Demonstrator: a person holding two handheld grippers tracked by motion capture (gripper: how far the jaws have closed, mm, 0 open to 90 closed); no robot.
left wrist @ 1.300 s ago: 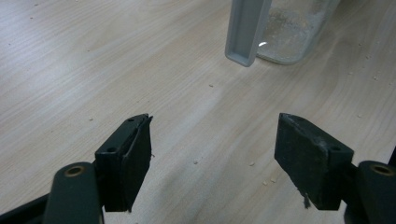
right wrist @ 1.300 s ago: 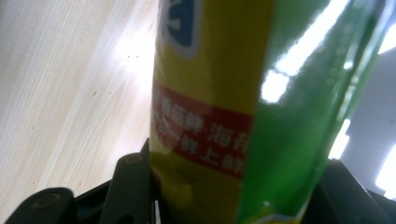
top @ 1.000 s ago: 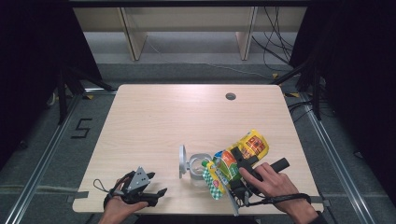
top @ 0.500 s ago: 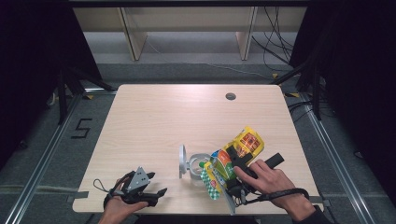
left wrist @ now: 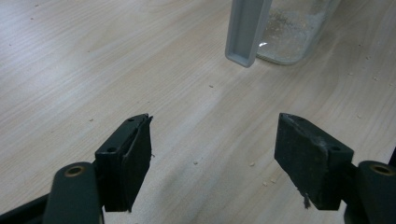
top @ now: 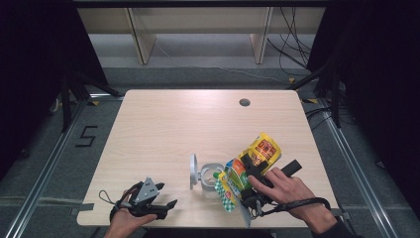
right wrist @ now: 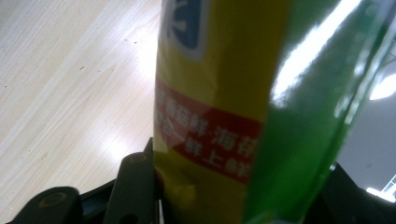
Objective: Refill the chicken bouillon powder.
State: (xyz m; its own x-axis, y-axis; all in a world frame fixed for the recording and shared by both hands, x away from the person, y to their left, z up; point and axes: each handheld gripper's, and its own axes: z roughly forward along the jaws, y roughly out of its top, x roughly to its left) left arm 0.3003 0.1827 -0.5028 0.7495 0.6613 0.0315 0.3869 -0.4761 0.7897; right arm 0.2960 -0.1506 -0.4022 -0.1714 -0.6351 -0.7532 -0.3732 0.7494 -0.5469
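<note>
My right gripper (top: 251, 172) is shut on a yellow, green and red snack bag (top: 258, 152) at the table's front right. The bag is tilted, with its lower end down beside a clear container (top: 210, 177) whose grey lid (top: 192, 171) stands open on its left. In the right gripper view the bag (right wrist: 224, 93) fills the space between the jaws of the right gripper (right wrist: 243, 196). My left gripper (top: 166, 207) rests open near the front left edge. The left gripper view has the left gripper (left wrist: 212, 154) with nothing between its jaws, and the container (left wrist: 294, 32) and lid (left wrist: 245, 28) ahead.
The wooden table (top: 163, 129) has a round cable hole (top: 244, 102) at the back right. Crumbs lie scattered on the wood near the container. Shelving legs and cables stand behind the table's far edge.
The right hand has shifted the bag slightly to the left, closer over the container. The left gripper has stayed where it was.
</note>
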